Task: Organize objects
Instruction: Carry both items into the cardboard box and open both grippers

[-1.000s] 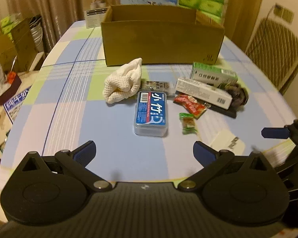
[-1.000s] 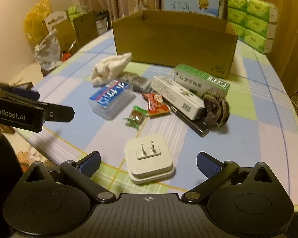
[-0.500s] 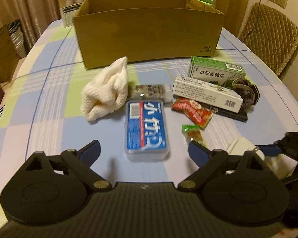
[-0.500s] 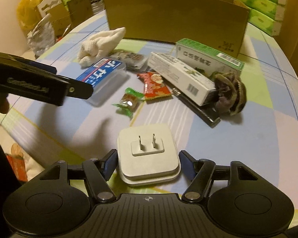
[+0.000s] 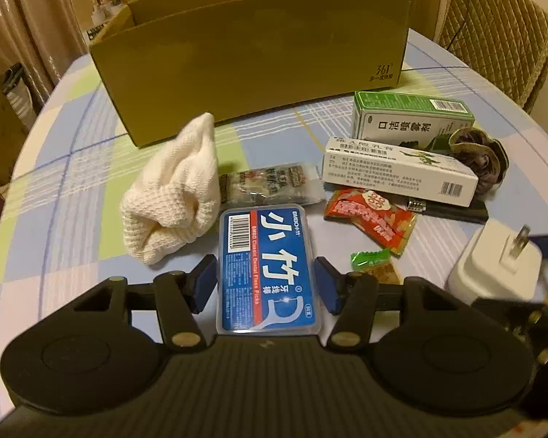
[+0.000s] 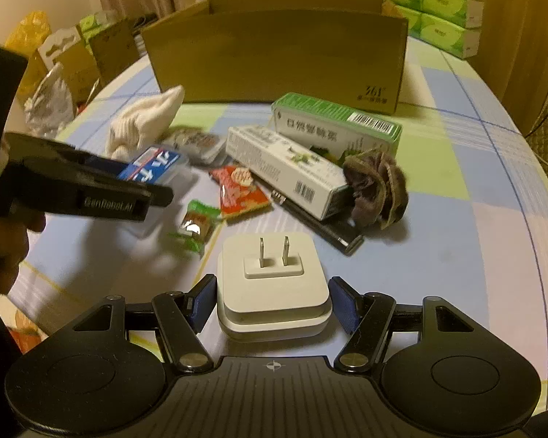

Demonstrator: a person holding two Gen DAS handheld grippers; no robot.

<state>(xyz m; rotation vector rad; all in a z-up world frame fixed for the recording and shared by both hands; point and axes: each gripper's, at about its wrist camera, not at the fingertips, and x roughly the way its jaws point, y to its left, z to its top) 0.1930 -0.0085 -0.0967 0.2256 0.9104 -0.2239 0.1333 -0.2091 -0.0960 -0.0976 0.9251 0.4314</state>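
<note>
Quilted chair (image 5: 500,33), curtains (image 5: 14,18), tissue packs (image 6: 434,3)

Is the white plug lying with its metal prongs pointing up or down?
Up. The white plug lies flat on the table, and both metal prongs stick up from its top face, in plain sight.

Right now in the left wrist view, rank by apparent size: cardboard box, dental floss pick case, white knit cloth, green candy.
1. cardboard box
2. dental floss pick case and white knit cloth: alike, and the case sits nearer the camera, so unranked
3. green candy
</note>
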